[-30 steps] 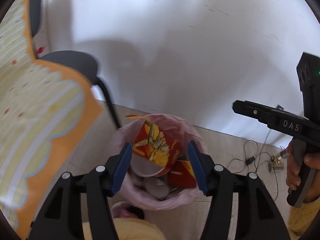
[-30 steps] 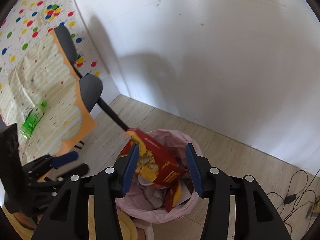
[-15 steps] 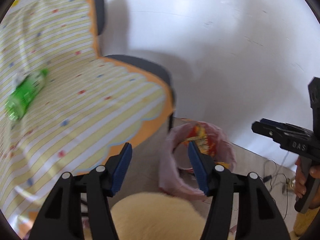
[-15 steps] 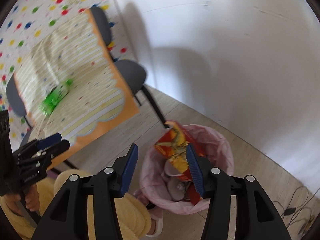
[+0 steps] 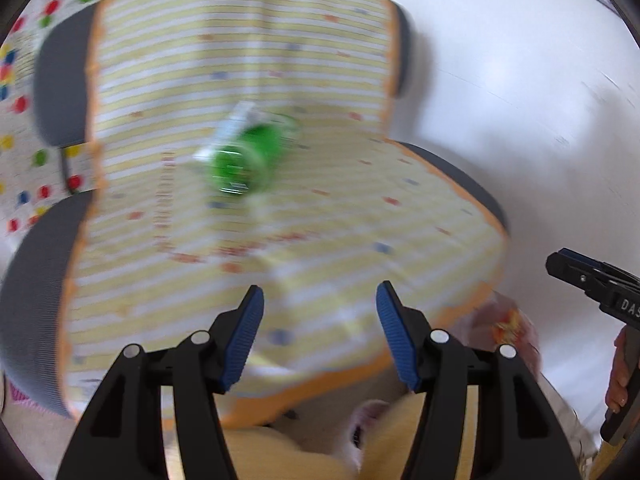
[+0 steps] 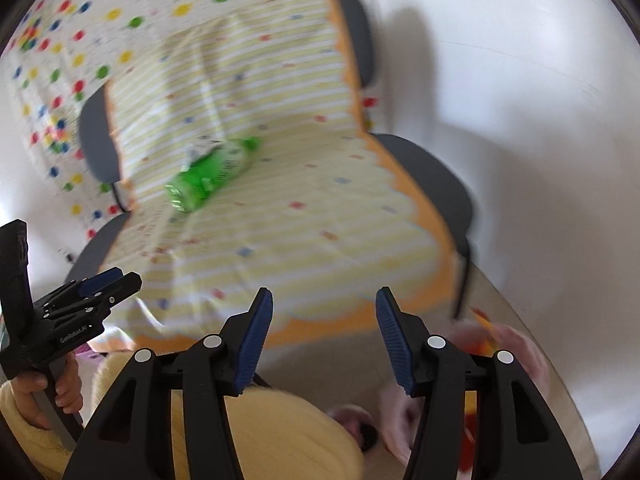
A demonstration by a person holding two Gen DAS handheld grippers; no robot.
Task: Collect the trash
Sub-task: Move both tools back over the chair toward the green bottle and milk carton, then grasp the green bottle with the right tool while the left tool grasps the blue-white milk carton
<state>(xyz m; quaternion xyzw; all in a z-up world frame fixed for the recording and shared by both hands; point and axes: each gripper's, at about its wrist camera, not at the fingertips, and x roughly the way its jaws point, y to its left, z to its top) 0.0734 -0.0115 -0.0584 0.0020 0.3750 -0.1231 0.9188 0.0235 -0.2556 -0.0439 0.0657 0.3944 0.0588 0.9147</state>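
Cloth (image 5: 328, 216) with yellow and white stripes, small coloured flecks and an orange scalloped edge covers the table. Grey chairs (image 5: 60, 80) stand on both sides of it. A white wall (image 5: 520, 100) rises on the right, and a wall with coloured dots (image 6: 80, 20) stands behind the table. Pale floor (image 6: 500, 300) shows past the cloth's near corner.

A green bottle (image 5: 244, 156) lies on its side near the middle of the cloth, well apart from both grippers. A pale scrap (image 5: 236, 124) lies against it; what that scrap is cannot be told. At the right of the near corner, low on the floor, is the bin (image 6: 516, 344) with its pink bag, red and orange trash inside.

Both views are smeared by motion, so the bottle's label and the bin's contents are unreadable. The bin is partly hidden behind the right gripper's fingers (image 6: 394, 336), and in the left view only a pink and red sliver (image 5: 508, 324) of it shows past the cloth.

The left gripper (image 5: 318, 334) points down over the near edge of the cloth, jaws apart, nothing between them. The right gripper (image 6: 324, 338) tilts down the same way beside it; its jaws have just been opening and are empty too. Each is held in a hand (image 6: 48, 392) with a fuzzy yellow sleeve (image 6: 24, 440); the right hand (image 5: 620, 376) is cut off at the frame edge. Yellow clothing (image 6: 272, 432) fills the bottom of both views.
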